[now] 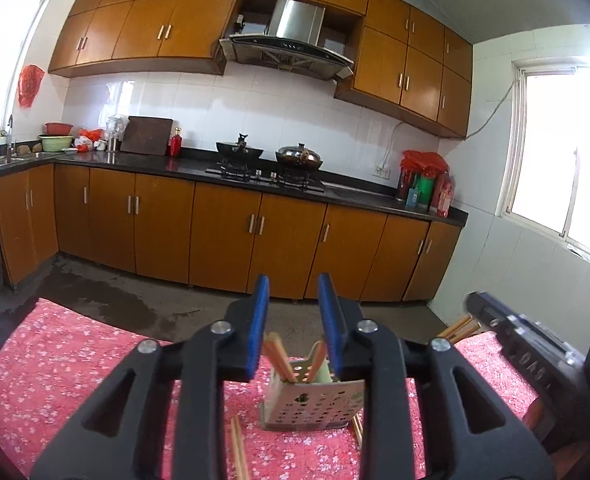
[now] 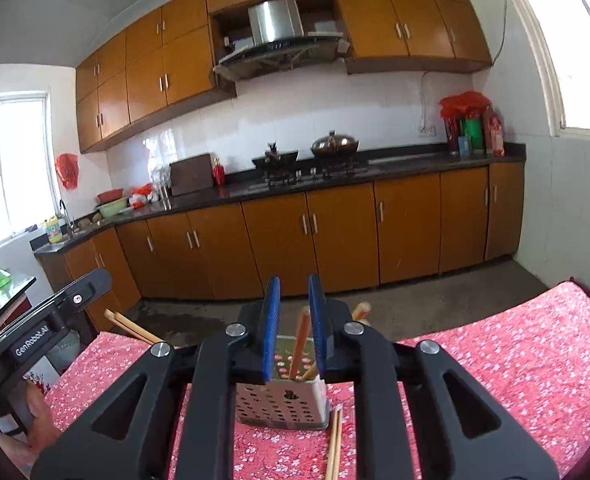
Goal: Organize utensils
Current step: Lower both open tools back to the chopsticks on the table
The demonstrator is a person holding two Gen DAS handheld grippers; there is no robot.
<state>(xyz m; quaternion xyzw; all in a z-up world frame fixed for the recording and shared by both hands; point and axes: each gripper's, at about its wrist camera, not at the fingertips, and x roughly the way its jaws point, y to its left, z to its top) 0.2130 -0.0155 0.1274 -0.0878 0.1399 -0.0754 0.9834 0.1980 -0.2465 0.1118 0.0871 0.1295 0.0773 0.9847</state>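
A perforated metal utensil holder (image 1: 315, 404) stands on the pink floral tablecloth (image 1: 75, 360) and holds a few wooden chopsticks (image 1: 279, 360). My left gripper (image 1: 293, 292) hovers just in front of and above it. Its blue pads are apart with nothing between them. In the right wrist view the same holder (image 2: 283, 404) sits below my right gripper (image 2: 295, 292). Those jaws are narrowly apart. A chopstick (image 2: 299, 344) stands in the holder and rises into the gap close to the right pad, with a clear gap on its left side.
Loose chopsticks lie beside the holder (image 1: 239, 452) (image 2: 335, 444), and more lie at the table's far edge (image 1: 457, 328) (image 2: 131, 328). Beyond the table are a bare floor and brown kitchen cabinets (image 1: 223, 236). A stove with pots (image 1: 271, 160) is on the counter.
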